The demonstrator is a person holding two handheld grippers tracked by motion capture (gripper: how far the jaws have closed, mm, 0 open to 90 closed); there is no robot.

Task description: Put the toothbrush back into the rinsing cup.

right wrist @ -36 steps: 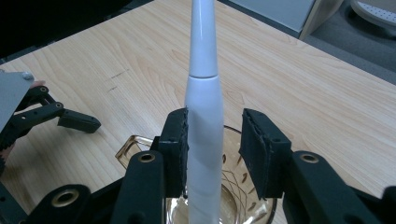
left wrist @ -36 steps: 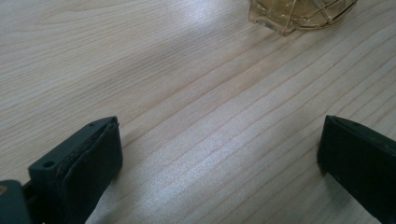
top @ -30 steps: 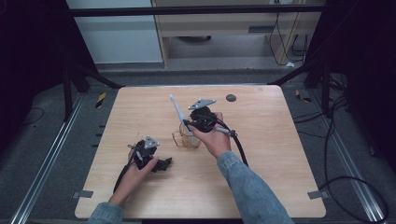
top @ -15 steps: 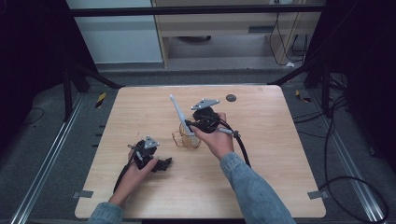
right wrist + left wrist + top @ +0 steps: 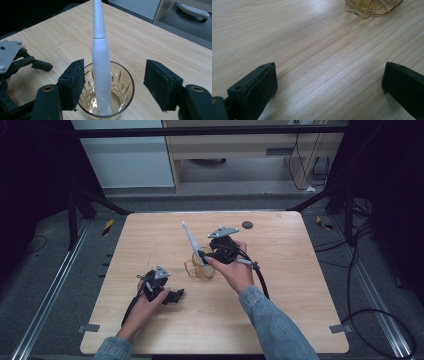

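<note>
A clear amber-tinted glass (image 5: 199, 269) stands near the middle of the wooden table (image 5: 280, 310). A white electric toothbrush (image 5: 191, 240) stands in it, leaning toward the far left. In the right gripper view the toothbrush (image 5: 101, 75) rises from the glass (image 5: 122, 85) between the two jaws without touching either. My right gripper (image 5: 206, 256) is open at the glass's right side. My left gripper (image 5: 177, 295) rests open on the table to the front left. In the left gripper view the left gripper (image 5: 329, 80) spans bare wood, with the glass's base (image 5: 372, 7) ahead.
A small dark round disc (image 5: 247, 225) lies near the table's far edge. The left gripper (image 5: 22, 62) lies left of the glass in the right gripper view. Black frame posts and cables surround the table, and a cabinet (image 5: 225, 150) stands beyond it.
My right gripper has shifted slightly to the right, beside the glass. The toothbrush stays leaning in the glass. The left gripper has not moved.
</note>
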